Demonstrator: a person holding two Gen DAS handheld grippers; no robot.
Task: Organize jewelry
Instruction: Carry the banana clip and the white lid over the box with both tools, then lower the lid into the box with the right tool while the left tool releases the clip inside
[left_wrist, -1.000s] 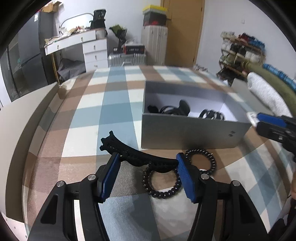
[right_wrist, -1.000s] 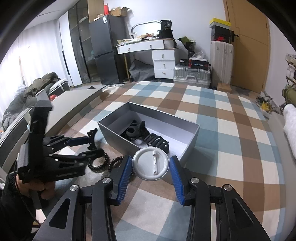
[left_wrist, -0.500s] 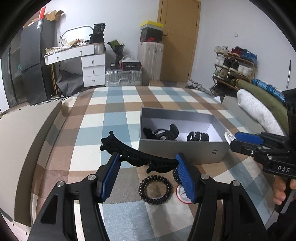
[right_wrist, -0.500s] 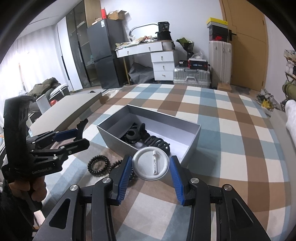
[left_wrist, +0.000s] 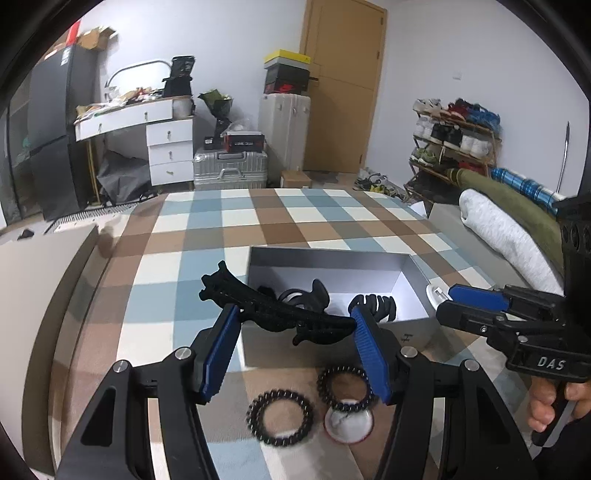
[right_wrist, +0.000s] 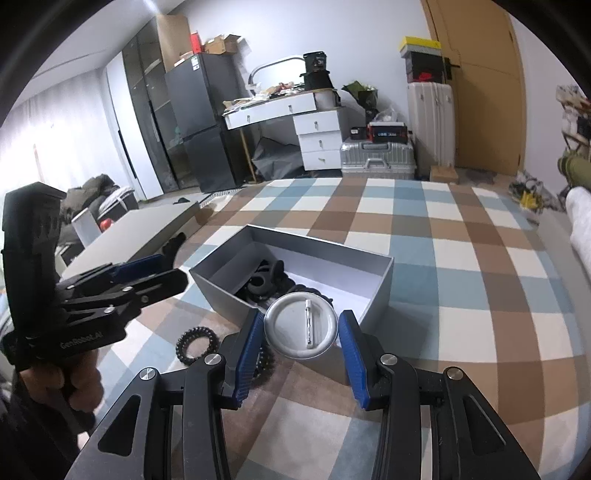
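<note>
Several black hair pieces already lay inside the grey box (left_wrist: 413, 280), while the left hand-held gripper (left_wrist: 295, 332) clamped a long hair clip (left_wrist: 273, 310) over it, the right hand-held gripper (right_wrist: 301, 332) pinched a round badge (right_wrist: 301, 325) above its near wall, and two coil ties (left_wrist: 280, 415) plus another badge (left_wrist: 349, 424) waited in front of the box.

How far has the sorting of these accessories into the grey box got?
Done: black clips lie in the grey box. In hand: left gripper holds a long black hair clip; right gripper holds a round white pin badge. Left: two black coil ties and another badge outside.
</note>
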